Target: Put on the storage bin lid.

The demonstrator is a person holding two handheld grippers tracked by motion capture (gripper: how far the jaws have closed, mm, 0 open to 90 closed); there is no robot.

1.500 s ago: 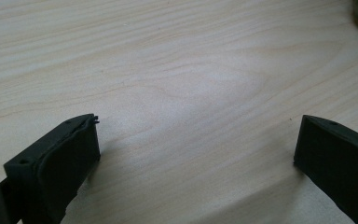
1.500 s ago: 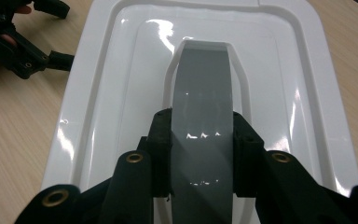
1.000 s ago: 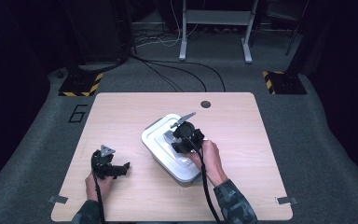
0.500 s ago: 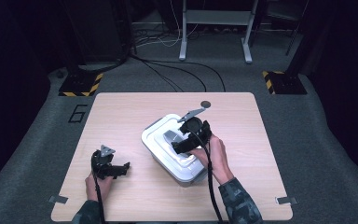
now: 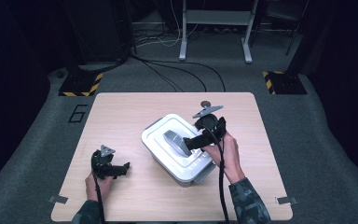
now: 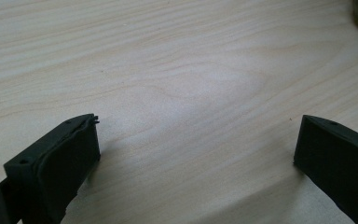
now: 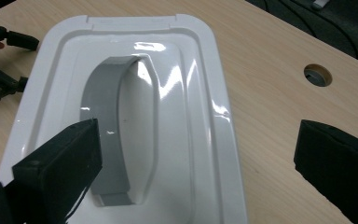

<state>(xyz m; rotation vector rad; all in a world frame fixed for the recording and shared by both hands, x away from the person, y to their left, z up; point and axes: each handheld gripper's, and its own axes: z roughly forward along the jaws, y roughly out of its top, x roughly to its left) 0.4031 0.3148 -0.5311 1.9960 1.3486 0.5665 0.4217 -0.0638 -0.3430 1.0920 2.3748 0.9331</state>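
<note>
I held my right tongs [image 5: 191, 141] wide open and empty over the white lidded box [image 5: 177, 147] at the desk's [image 5: 121, 116] centre, lining up on its grey handle [image 7: 107, 126]. My left tongs [image 5: 121, 169], also agape and empty, rested at eight o'clock. Next, I judged, came lowering and closing across that handle.

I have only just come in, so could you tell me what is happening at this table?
A person works at a wooden table with a tool in each hand. The right tool hangs open over the white lidded box, its jaws on either side of the grey handle set into the lid, not closed on it. The left tool rests open on bare wood nearby, holding nothing.
</note>
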